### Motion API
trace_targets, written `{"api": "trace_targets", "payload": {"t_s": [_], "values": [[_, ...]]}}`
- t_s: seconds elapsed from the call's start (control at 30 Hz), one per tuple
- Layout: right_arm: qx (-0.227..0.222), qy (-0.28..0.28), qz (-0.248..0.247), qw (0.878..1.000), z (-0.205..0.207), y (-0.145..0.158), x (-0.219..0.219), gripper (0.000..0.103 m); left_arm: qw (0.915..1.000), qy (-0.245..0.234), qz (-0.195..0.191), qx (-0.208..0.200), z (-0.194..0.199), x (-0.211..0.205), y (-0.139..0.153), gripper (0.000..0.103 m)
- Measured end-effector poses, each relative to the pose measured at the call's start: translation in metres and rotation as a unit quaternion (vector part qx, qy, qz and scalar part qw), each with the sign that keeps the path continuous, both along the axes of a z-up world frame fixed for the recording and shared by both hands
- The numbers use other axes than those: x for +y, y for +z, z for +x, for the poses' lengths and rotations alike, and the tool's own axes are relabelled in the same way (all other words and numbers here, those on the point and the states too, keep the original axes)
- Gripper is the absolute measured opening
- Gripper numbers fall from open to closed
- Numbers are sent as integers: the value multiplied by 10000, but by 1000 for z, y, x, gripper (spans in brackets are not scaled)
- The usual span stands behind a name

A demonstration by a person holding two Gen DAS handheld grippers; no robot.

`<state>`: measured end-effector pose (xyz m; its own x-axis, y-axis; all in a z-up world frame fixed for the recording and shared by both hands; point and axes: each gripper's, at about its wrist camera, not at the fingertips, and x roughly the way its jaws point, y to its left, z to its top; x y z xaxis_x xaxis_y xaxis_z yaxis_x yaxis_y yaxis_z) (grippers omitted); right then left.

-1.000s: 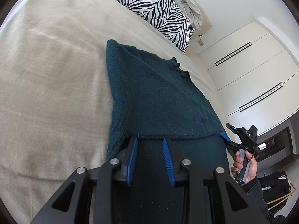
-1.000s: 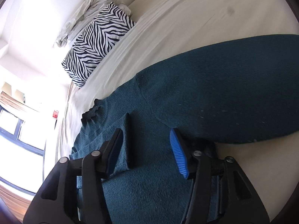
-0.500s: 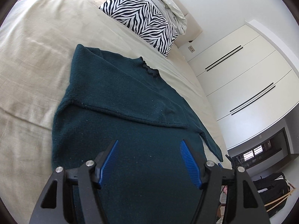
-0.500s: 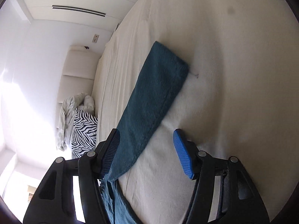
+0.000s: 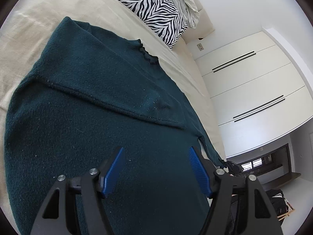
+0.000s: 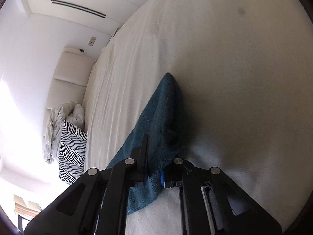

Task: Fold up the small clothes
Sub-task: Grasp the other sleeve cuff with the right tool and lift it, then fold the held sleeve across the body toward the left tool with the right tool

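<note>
Dark teal knitted sweater (image 5: 82,121) lies flat on the cream-sheeted bed (image 5: 17,45), one sleeve already folded across its chest. Above its lower body the left gripper (image 5: 155,169) hangs with jaws apart, holding nothing. The right gripper (image 6: 154,173) is clamped on the other sleeve (image 6: 156,115), probably to fold it inward.

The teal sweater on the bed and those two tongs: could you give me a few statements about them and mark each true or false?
1. The left tongs hold the sweater. False: they are open above it, gripping nothing.
2. The right tongs are shut on a sleeve. True.
3. One sleeve is folded across the sweater's body. True.
4. The zebra pillow lies on the sweater. False: it sits apart, at the head of the bed.
</note>
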<state>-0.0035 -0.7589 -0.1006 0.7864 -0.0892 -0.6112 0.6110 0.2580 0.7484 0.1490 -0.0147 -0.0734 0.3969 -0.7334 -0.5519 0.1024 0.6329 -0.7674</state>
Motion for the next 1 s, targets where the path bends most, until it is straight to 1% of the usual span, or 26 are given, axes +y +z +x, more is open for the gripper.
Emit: {"api": "trace_targets", "payload": {"t_s": [0.03, 0.07, 0.1, 0.13, 0.17, 0.2, 0.27, 0.3, 0.33, 0.37, 0.4, 0.43, 0.47, 0.5, 0.53, 0.57, 0.6, 0.63, 0.7, 0.73, 0.8, 0.87, 0.93, 1.0], "values": [[118, 269, -363, 9989, 12, 16, 12, 8, 10000, 6, -44, 19, 3, -1, -1, 70], [222, 581, -754, 9952, 26, 32, 29, 8, 10000, 15, -85, 48, 5, -2, -2, 70], [300, 919, -1128, 9889, 40, 49, 49, 8, 9999, 13, -126, 64, 6, -3, -2, 70], [339, 1285, -1486, 9799, 54, 64, 72, 7, 9998, 6, -173, 66, 8, -5, -2, 70], [346, 1691, -1846, 9675, 69, 81, 106, 7, 9997, -8, -226, 66, 10, -7, -1, 70], [354, 2093, -2203, 9521, 84, 94, 138, 7, 9996, -12, -286, 72, 11, -8, -1, 70], [384, 2882, -2885, 9123, 106, 115, 213, 7, 9990, -8, -433, 82, 13, -11, 1, 70], [394, 3263, -3172, 8896, 115, 119, 249, 7, 9986, -7, -522, 95, 14, -12, 1, 70], [424, 3620, -3439, 8654, 121, 120, 288, 7, 9980, -9, -615, 123, 15, -13, 1, 70], [490, 3934, -3738, 8385, 125, 119, 328, 7, 9974, -14, -699, 160, 16, -15, 0, 70], [544, 4175, -4005, 8138, 127, 117, 365, 7, 9967, -24, -781, 199, 17, -18, 0, 70], [568, 4345, -4169, 7964, 127, 112, 395, 7, 9959, -43, -870, 232, 18, -21, 0, 70], [586, 4483, -4208, 7864, 127, 105, 418, 7, 9950, -63, -961, 274, 19, -24, -1, 70], [617, 4577, -4214, 7805, 123, 100, 438, 7, 9937, -94, -1067, 327, 20, -27, -1, 71], [665, 4656, -4247, 7736, 122, 92, 453, 7, 9923, -142, -1174, 363, 22, -31, -1, 72], [730, 4723, -4346, 7633, 122, 85, 467, 7, 9913, -186, -1251, 375, 24, -36, -1, 76], [796, 4762, -4479, 7525, 114, 80, 477, 7, 9904, -230, -1308, 390, 26, -41, -1, 79], [860, 4801, -4618, 7408, 110, 75, 486, 7, 9892, -284, -1373, 436, 29, -47, -1, 81], [950, 4869, -5001, 7098, 103, 69, 506, 7, 9861, -376, -1512, 583, 35, -56, -4, 83], [960, 4889, -5117, 7000, 91, 63, 509, 7, 9847, -418, -1568, 641, 37, -61, -4, 83], [969, 4933, -5214, 6895, 85, 56, 524, 7, 9833, -481, -1590, 736, 42, -70, -6, 83], [986, 4926, -5346, 6796, 85, 53, 528, 7, 9818, -539, -1623, 825, 46, -76, -7, 84], [955, 4927, -5386, 6768, 83, 55, 531, 7, 9815, -644, -1574, 877, 51, -83, -9, 84], [929, 4931, -5453, 6714, 85, 57, 532, 7, 9818, -722, -1436, 1008, 57, -89, -14, 83]]}}
